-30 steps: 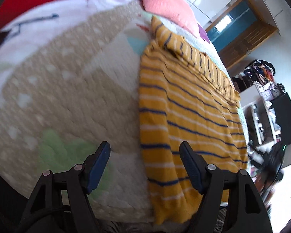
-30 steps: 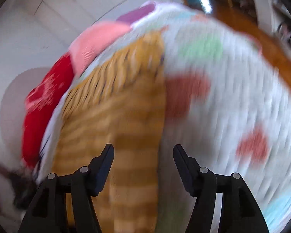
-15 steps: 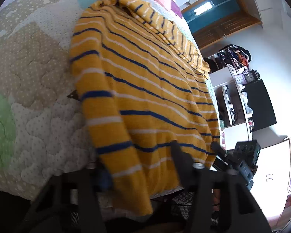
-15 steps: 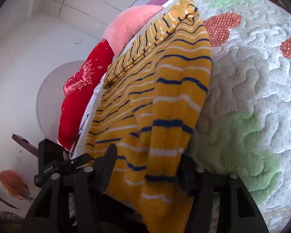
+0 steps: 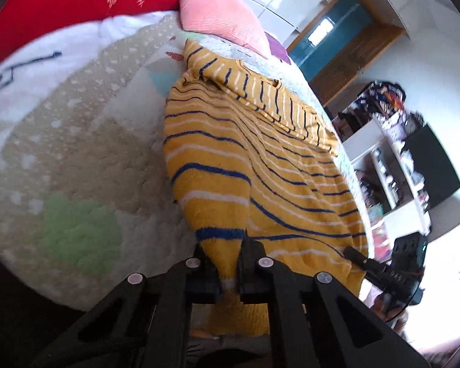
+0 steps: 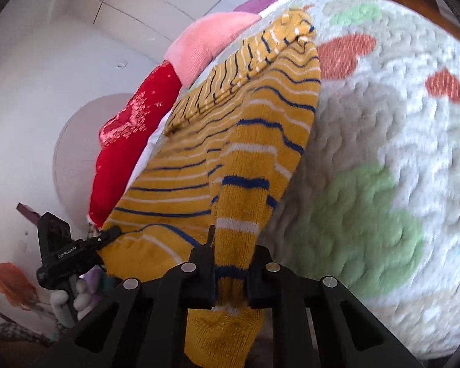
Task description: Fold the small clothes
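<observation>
Pinching the near hem at its left side, the left gripper (image 5: 228, 268) has its fingers clenched on the yellow striped sweater (image 5: 260, 165), which lies spread on the quilted bed (image 5: 76, 165) and reaches from the near edge toward the red pillow (image 5: 61, 3) and pink pillow (image 5: 220, 15) at the far edge. Over at the hem's right side, the right gripper (image 6: 231, 273) grips the same sweater, fingers closed on the knit.
</observation>
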{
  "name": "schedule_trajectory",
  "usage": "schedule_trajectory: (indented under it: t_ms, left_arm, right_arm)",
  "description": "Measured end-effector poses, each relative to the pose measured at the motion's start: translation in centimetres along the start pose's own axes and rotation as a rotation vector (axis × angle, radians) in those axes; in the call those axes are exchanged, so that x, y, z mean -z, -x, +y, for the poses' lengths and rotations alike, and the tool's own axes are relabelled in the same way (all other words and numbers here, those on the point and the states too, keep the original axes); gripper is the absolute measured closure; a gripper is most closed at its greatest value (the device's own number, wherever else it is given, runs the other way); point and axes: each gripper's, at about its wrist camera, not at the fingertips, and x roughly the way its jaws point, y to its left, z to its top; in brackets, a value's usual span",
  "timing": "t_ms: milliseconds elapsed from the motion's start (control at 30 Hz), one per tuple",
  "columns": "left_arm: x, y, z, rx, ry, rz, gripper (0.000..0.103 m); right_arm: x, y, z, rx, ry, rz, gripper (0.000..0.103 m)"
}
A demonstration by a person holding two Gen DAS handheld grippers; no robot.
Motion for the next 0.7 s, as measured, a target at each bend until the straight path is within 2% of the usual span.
schedule_trajectory:
  t_ms: [167, 233, 333, 433, 467, 500, 567, 667, 700]
  left_arm:
    - [2.5, -0.4, 0.9, -0.021, 0.002, 0.082, 0.096]
    - [2.8, -1.1, 1.3, -0.018, 0.025, 0.114, 0.096]
    - [2.2, -1.0, 1.7, -0.008, 0.033, 0.116, 0.096]
    - [1.9, -0.7, 1.0, 0.000, 0.008, 0.104, 0.096]
    - [2.1, -0.6, 1.2, 0.004, 0.009, 0.106, 0.096]
    - [2.0, -0.7, 1.4, 0.008, 0.016, 0.110, 0.096]
    - [2.7, -0.7, 1.7, 0.017, 0.030, 0.112, 0.096]
    - [3.2, -0.9, 2.0, 0.027, 0.053, 0.118, 0.096]
    - [3.4, -0.8, 2.2, 0.027, 0.058, 0.119, 0.096]
  right_arm:
    - [3.6, 1.2, -1.1, 0.017, -0.046, 0.086, 0.090]
    - [4.6, 1.7, -1.9, 0.018, -0.079, 0.095, 0.090]
    - [4.7, 2.3, -2.0, 0.001, -0.097, 0.081, 0.089]
    - [4.6, 2.3, -0.9, 0.051, -0.044, 0.076, 0.079]
    - [4.7, 2.3, -0.7, 0.081, -0.025, 0.079, 0.069]
    - [4.8, 2.4, -0.5, 0.111, -0.011, 0.079, 0.063]
    - [5.1, 2.3, -0.5, 0.128, -0.006, 0.082, 0.061]
    - [5.5, 1.5, -0.9, 0.114, -0.018, 0.121, 0.049]
    - [5.7, 0.8, -0.9, 0.114, -0.020, 0.146, 0.049]
